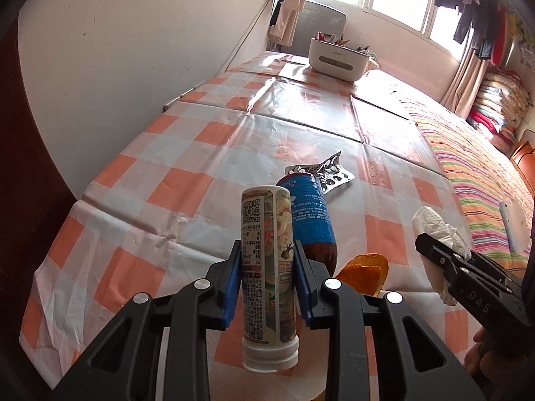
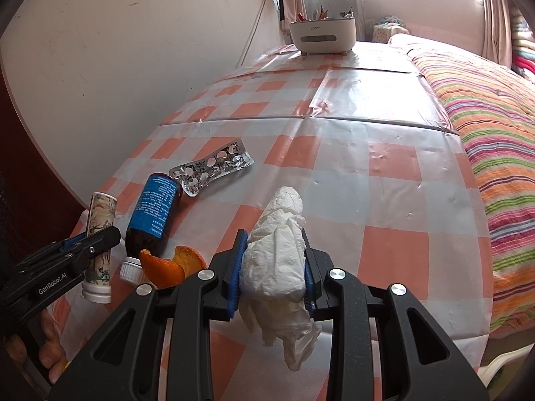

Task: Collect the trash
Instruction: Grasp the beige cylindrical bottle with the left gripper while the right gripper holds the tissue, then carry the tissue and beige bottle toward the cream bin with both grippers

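Wide open checked surface [image 2: 334,153] ahead, wall along the left edge, striped bed [image 2: 485,140] hard against the right edge, 1 white bin [image 2: 322,35] at the far end. Left tongs [image 1: 267,260] clenched on 1 slim printed tube [image 1: 267,250], white cap toward the camera, near the surface's near edge. Right tongs [image 2: 274,267] grasping 1 crumpled white tissue [image 2: 281,254]. Lying between them: 1 blue-labelled brown bottle [image 2: 153,214], 1 silver blister pack [image 2: 210,167], 2 orange peel pieces [image 2: 167,267].
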Motion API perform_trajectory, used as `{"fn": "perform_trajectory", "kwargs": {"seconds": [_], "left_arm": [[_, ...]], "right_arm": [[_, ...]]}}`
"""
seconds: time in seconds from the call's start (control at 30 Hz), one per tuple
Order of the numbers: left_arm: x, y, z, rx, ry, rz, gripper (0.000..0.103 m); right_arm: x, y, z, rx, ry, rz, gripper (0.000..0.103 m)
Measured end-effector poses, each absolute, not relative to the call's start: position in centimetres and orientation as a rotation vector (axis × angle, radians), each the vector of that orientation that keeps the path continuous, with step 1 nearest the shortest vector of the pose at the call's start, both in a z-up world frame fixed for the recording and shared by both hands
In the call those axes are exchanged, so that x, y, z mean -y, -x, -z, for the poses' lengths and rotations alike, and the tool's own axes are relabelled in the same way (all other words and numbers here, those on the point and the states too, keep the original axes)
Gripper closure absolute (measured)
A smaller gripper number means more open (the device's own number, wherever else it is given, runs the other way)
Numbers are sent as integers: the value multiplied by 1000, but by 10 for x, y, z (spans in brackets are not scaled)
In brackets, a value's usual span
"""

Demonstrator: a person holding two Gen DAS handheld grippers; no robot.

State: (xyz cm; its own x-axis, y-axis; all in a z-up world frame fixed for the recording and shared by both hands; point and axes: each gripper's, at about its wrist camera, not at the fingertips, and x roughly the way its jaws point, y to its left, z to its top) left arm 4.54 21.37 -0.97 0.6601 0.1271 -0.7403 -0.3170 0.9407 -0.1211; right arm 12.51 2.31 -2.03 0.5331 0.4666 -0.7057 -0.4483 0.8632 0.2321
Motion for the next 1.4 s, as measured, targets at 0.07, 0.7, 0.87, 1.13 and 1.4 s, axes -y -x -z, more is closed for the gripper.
{"fn": "perform_trajectory", "kwargs": {"seconds": [0.07, 0.7, 0.87, 1.13, 1.4], "left_arm": [[-211, -44, 5, -793, 259, -234, 75], [-187, -28, -7, -737, 218, -224, 75], [-178, -20, -17, -702, 196, -240, 75], [-166, -5, -29, -681, 174, -266, 75], [-145, 2, -38, -664, 141, -242, 75]], "right_arm": [[-23, -123, 18, -834, -8, -529, 74], [-33, -89, -17, -550, 281, -287, 77], [-33, -75, -31, -437, 384, -193, 77], [-31, -58, -47, -317, 494, -92, 77], [-15, -46, -54, -300, 487, -92, 77]]}}
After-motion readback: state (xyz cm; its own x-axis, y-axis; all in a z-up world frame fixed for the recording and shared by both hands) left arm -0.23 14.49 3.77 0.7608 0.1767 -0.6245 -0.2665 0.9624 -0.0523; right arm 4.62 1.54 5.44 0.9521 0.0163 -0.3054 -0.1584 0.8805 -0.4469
